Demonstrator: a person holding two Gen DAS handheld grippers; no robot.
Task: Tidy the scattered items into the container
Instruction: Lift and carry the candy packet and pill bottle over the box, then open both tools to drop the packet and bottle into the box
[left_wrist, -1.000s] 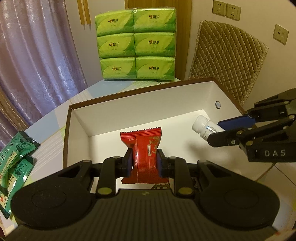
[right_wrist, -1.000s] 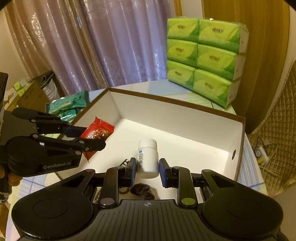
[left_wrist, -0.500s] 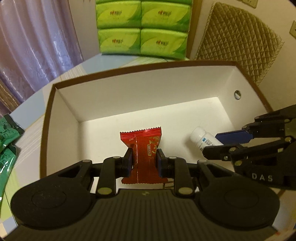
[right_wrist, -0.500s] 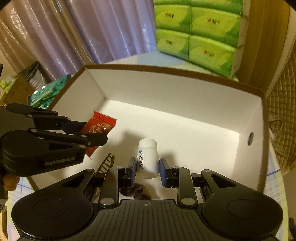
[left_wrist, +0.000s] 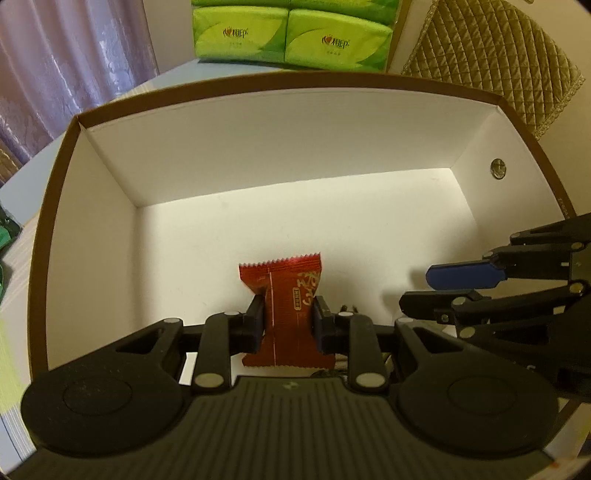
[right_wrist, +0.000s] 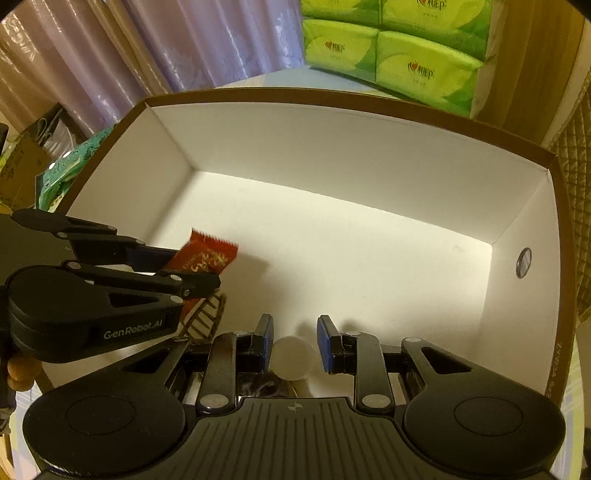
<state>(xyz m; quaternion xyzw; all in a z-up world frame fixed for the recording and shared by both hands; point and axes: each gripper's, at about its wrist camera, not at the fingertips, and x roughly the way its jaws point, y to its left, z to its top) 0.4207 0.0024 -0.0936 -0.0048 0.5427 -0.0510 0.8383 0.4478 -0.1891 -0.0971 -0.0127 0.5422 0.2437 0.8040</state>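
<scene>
Left wrist view puts my left gripper (left_wrist: 288, 325) low inside the white box (left_wrist: 295, 140), its pads clamped on the waist of a red snack packet (left_wrist: 286, 295) that stands upright between them, above the box floor near the 6 o'clock wall. My right gripper (right_wrist: 294, 343) is in the box too, at about 3 o'clock from the packet; its blue pads (right_wrist: 327, 343) stand apart with a gap either side of the white pill bottle (right_wrist: 291, 357), which I see cap-on just below the fingertips, so I judge that jaw open and the bottle let go, though whether it already rests on the floor I cannot tell. Some darker items, one of them striped (right_wrist: 205, 319), lie in the box near the 6 o'clock wall under both tools. I read this as the drop-off step: bottle delivered, packet not yet. Next I need to part the left pads so the packet falls flat, then lift both tools straight up over the brown rim. Green packets (right_wrist: 62, 173) lie outside at 9 o'clock, likely next to collect.
</scene>
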